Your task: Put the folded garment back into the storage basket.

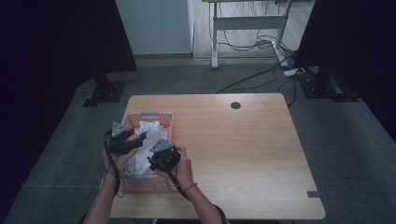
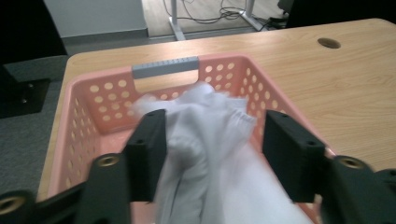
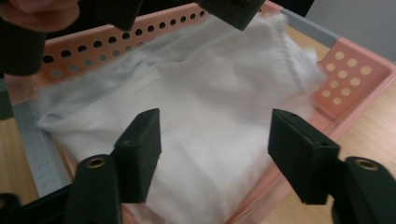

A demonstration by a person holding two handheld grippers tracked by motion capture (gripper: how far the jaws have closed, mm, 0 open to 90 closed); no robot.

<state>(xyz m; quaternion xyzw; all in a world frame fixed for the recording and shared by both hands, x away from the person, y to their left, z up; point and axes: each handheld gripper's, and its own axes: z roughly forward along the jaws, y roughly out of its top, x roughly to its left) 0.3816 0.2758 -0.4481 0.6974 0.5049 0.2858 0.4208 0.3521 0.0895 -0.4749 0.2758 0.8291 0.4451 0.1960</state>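
Observation:
A pink perforated basket (image 1: 164,116) stands at the table's left front, with a crumpled white cloth (image 1: 148,128) lying in it. In the high view my left gripper (image 1: 139,138) hangs over the basket's left side and my right gripper (image 1: 152,155) over its near right corner. In the left gripper view the left gripper (image 2: 212,123) is open; the cloth (image 2: 210,140) bulges up between its jaws, loose. The right gripper (image 3: 215,123) is open just above the cloth (image 3: 210,84), which covers the basket (image 3: 355,70). The left gripper's jaws (image 3: 229,7) show at the top of the right gripper view.
The wooden table (image 1: 233,149) has a round cable hole (image 1: 236,105) near its far edge. The basket has grey handles (image 2: 165,66) at its ends. Dark panels on stands flank the table, and cables (image 1: 261,44) lie on the floor beyond.

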